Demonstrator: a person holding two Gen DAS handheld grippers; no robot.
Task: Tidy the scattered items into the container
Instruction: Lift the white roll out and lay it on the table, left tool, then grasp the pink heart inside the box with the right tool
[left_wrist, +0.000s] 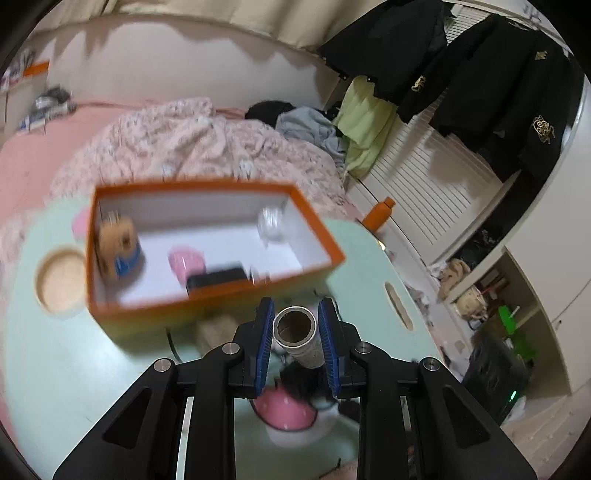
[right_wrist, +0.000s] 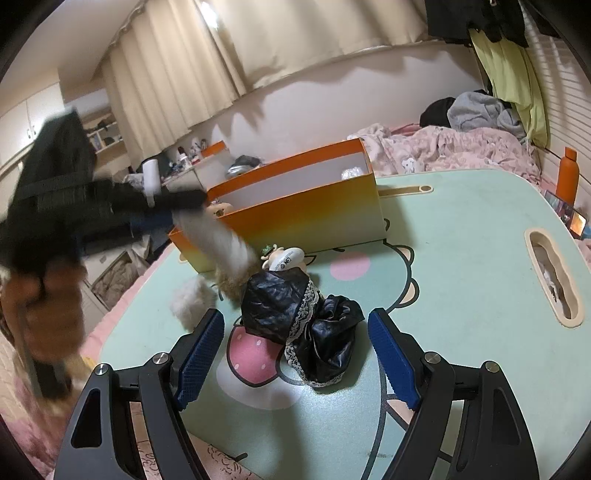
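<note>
My left gripper (left_wrist: 295, 317) is shut on a grey cardboard tube (left_wrist: 297, 334), held in the air just in front of the orange box (left_wrist: 218, 295). Inside the box lie a tan and blue toy (left_wrist: 118, 245), a pink item (left_wrist: 186, 262), a black item (left_wrist: 218, 278) and a clear crumpled thing (left_wrist: 271, 221). From the right wrist view the left gripper (right_wrist: 184, 206) and the tube (right_wrist: 221, 243) appear blurred beside the orange box (right_wrist: 306, 218). My right gripper (right_wrist: 295, 347) stands open, its jaws on either side of a black lace-trimmed garment (right_wrist: 295, 321) on the table. A white fluffy item (right_wrist: 192, 301) and a small doll (right_wrist: 284, 258) lie near it.
The mint-green table (right_wrist: 461, 295) has a slot handle (right_wrist: 554, 277) at its right and a round recess (left_wrist: 61, 282) at its left. An orange bottle (right_wrist: 569, 177) stands past the table's far right edge. A pink bed with a crumpled blanket (left_wrist: 192, 144) lies behind. A hand (right_wrist: 48, 306) holds the left gripper.
</note>
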